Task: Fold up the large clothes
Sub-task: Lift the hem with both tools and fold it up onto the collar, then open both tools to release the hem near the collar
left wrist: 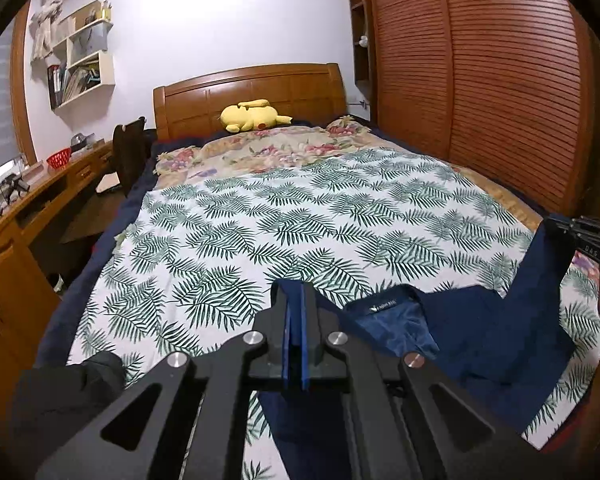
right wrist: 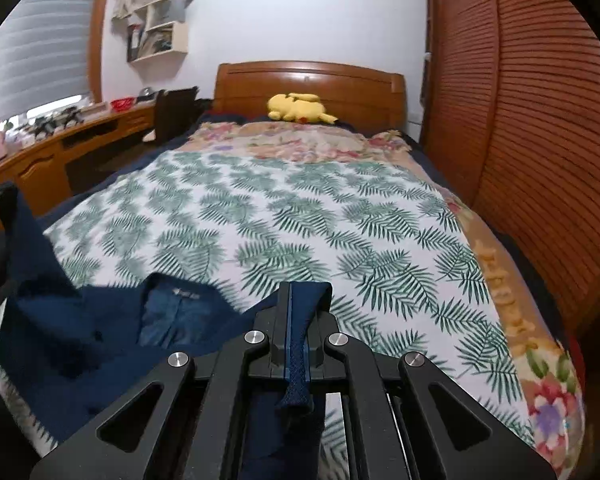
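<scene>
Bed (left wrist: 260, 216): palm-leaf sheet, yellow plush toy (left wrist: 252, 115) by the headboard.
Left tongs (left wrist: 296, 300): clamped on navy shirt (left wrist: 480, 332).
Right tongs (right wrist: 300, 300): clamped on shirt too.
Wardrobe (left wrist: 480, 80): along right edge.

The lower part of the navy shirt (left wrist: 480, 336) is cut off by the frame's bottom edge and hidden behind the left gripper (left wrist: 296, 304). The lettering on the collar label (left wrist: 382, 305) is too small to be read (likewise in the right view). The right gripper (left wrist: 588, 236) is cropped at the edge.
</scene>
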Available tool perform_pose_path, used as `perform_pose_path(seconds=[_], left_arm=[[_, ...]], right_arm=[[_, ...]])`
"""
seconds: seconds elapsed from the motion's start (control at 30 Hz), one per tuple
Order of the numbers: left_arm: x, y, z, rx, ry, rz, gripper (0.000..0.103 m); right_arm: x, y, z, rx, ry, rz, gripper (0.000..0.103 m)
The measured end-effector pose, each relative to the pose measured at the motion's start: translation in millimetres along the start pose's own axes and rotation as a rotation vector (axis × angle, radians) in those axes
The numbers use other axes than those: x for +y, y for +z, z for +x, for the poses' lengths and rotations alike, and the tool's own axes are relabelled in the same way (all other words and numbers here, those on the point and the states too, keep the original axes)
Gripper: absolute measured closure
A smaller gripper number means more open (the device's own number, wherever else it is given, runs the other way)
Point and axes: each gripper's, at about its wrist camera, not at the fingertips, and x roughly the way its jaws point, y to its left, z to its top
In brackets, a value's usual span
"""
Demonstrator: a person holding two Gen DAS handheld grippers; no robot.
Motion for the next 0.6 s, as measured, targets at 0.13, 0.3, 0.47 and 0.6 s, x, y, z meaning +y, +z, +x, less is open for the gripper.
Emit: perform_pose_path(seconds=[0.13,0.3,0.47,0.6], left_arm=[[12.2,-4.4,15.3,0.002,-0.021,-0.045,0.103],[9.7,-28.8,22.6,0.009,-0.050,-0.038,0.102],[6.6,-54.5,34.7,0.029,-0.038,-0.005,0.100],[8.7,-62.3,39.0,0.048,-0.041,0.010,0.098]], right_arm=[[-0.7,-3.4,23.6,0.007,0.002,0.016,0.102],[13.0,-31.8,57.2,0.089,-0.043,-0.036,0.101],[26.3,-59.3,71.0,0.135,-0.076,-0.091,0.098],[33.8,-70.1,73.4,0.145,-0.061,-0.059,0.092]])
